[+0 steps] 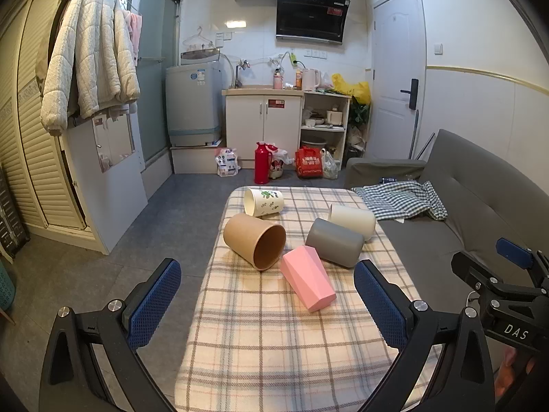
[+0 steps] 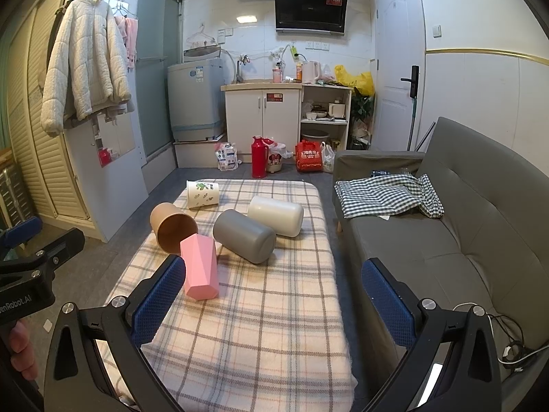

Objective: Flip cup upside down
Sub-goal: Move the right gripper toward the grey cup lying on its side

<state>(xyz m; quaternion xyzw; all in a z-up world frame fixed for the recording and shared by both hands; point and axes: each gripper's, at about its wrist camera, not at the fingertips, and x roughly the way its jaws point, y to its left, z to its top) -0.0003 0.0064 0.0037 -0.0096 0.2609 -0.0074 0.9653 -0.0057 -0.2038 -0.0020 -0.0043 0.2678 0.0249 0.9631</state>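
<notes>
1. The left gripper point(image 1: 267, 304) hovers over the near end of the worktop point(image 1: 260, 350), its blue-padded fingers point(image 1: 154, 304) spread wide and released, with nothing between them.
2. The right gripper point(image 2: 274, 304) hangs beside it, fingers point(image 2: 387, 304) likewise spread apart and empty. Its left finger pad sits just in front of the pink cup in this view; whether they touch cannot be told.
3. The worktop is covered by a cream plaid cloth point(image 2: 247, 326), and five cups lie on their sides on its far half.
4. Nearest is the pink cup point(image 1: 307, 278), faceted, its closed base toward the cameras.
5. Just behind it to the left lies the brown paper cup point(image 1: 254, 240), its open mouth facing the grippers; its rim is right beside the pink cup.
6. To the right of the pink cup lies the gray cup point(image 1: 334, 242), closed end toward the cameras.
7. Close behind the gray cup, toward the right edge of the worktop, lies the cream cup point(image 1: 353, 221).
8. At the far left corner lies a white paper cup point(image 1: 263, 202) with a green printed pattern, mouth pointing left.
9. To the right of the worktop stands a gray sofa point(image 2: 463, 226) with a green checked cloth point(image 2: 387, 195) crumpled on its seat.
10. Farther off on the floor stands a red thermos point(image 1: 261, 163), with a washing machine point(image 1: 194, 103) and a white cabinet point(image 1: 262, 123) behind it.
</notes>
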